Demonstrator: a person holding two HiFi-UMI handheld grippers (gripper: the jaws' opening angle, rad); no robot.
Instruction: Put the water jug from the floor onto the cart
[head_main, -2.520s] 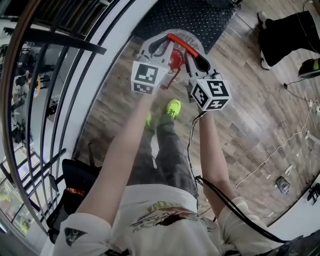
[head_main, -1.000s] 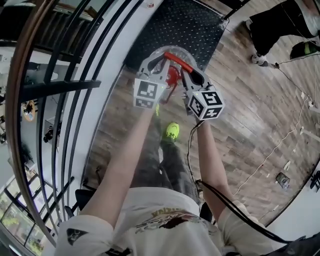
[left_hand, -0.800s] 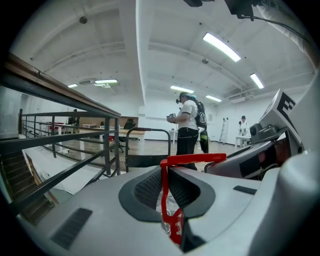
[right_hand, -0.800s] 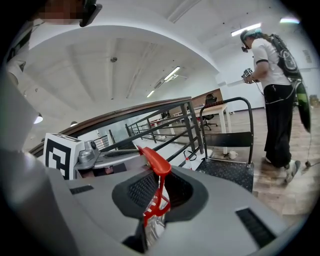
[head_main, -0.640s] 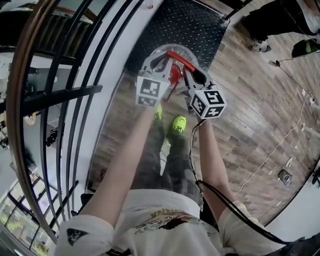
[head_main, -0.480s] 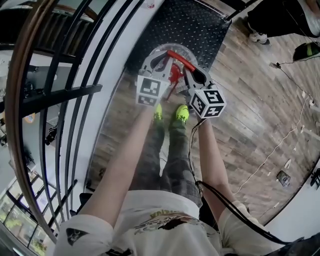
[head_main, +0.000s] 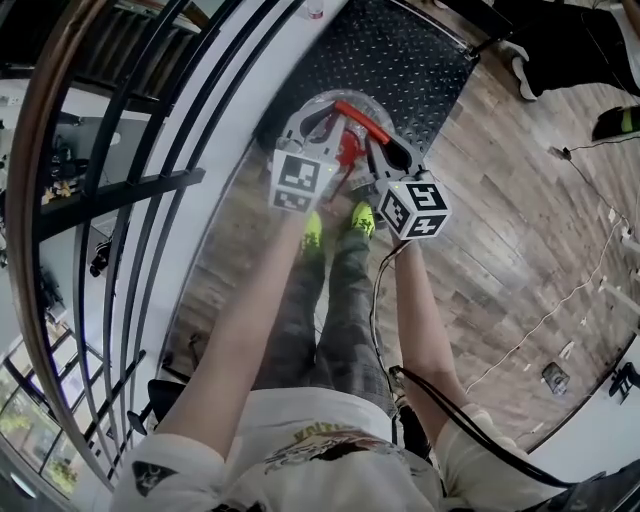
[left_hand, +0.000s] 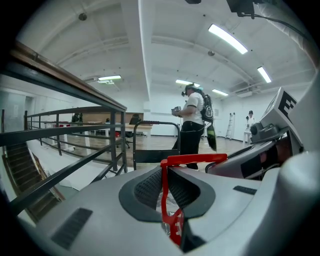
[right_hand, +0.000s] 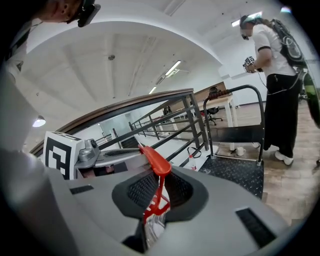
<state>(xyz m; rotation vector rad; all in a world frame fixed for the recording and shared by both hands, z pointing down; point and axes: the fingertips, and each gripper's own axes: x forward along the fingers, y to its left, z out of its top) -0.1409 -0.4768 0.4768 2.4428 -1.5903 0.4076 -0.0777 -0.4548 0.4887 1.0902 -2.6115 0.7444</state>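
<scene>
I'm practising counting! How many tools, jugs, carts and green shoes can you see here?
Tools: 2
Jug: 1
Cart: 1
Green shoes: 2
Total: 6

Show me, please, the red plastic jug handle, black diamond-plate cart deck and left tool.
Red plastic jug handle (head_main: 362, 114): head view, mid-bar.
Black diamond-plate cart deck (head_main: 395, 50): head view, bare middle.
Left tool (left_hand: 167, 186): left gripper view, between its fingertips.
</scene>
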